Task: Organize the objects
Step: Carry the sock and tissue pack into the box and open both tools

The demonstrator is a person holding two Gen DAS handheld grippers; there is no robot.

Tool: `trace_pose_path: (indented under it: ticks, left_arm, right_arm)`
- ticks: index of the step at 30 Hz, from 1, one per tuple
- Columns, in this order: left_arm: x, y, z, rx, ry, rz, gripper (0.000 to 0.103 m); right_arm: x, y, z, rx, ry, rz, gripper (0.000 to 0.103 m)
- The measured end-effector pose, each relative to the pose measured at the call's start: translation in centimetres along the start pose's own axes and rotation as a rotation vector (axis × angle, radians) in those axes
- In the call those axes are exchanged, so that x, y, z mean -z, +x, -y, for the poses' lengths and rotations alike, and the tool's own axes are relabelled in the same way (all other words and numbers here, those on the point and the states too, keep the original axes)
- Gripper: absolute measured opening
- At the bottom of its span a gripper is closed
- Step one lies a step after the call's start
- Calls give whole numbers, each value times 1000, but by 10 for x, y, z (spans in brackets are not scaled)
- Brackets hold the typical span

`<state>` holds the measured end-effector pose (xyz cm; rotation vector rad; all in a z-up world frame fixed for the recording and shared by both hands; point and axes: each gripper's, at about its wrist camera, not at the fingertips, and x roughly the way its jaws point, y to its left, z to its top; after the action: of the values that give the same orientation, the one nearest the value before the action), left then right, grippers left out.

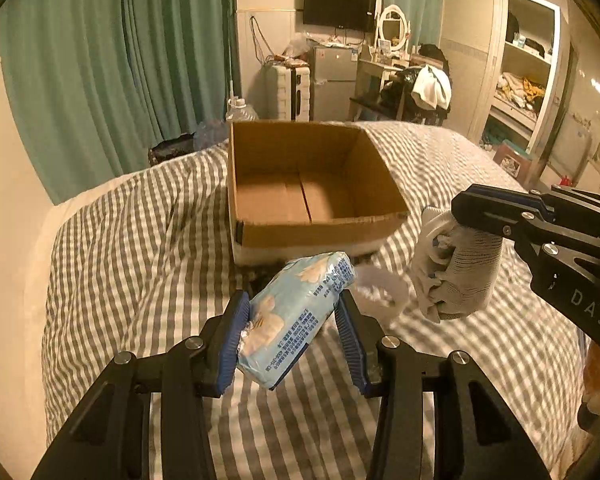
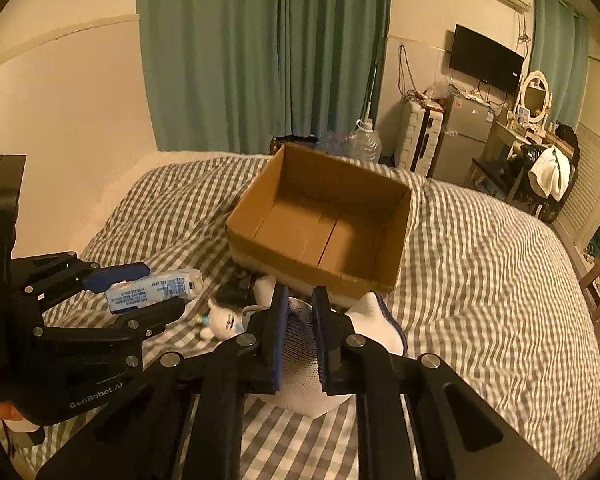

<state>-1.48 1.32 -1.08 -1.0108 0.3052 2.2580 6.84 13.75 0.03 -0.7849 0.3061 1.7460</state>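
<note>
While lifted short of box [image 1: 300,184] | left gripper [image 1: 296,320] clamped skew on packet [image 1: 296,316], may twist free | right gripper [image 2: 300,328] clamped on socks [image 2: 300,360], may snag rim

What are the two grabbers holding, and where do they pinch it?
The left gripper squeezes the blue packet across its lower half. The right gripper pinches the white sock bundle around its middle.

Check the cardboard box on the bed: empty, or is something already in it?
Empty. Both wrist views show the cardboard box open-topped, with only its bare brown floor and centre seam visible inside.
</note>
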Motion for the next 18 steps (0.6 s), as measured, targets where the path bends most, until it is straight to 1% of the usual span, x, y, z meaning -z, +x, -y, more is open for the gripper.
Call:
trace_pose_path:
  ticks: [6,10,14,18]
  left_arm:
    - [-44,13,-1,4,11,37,45]
    - [-76,34,0,4,29,48,45]
    - [-104,63,1,-5,50,42,46]
    - [-127,104,-1,-9,49,21,46]
  right_arm:
    - [-42,2,13,17,-16,42,10]
    - [-76,13,26,32,-26,62,7]
    - [-106,36,39,42,-28,72,4]
    - [-125,71,51,36,-25,48,4]
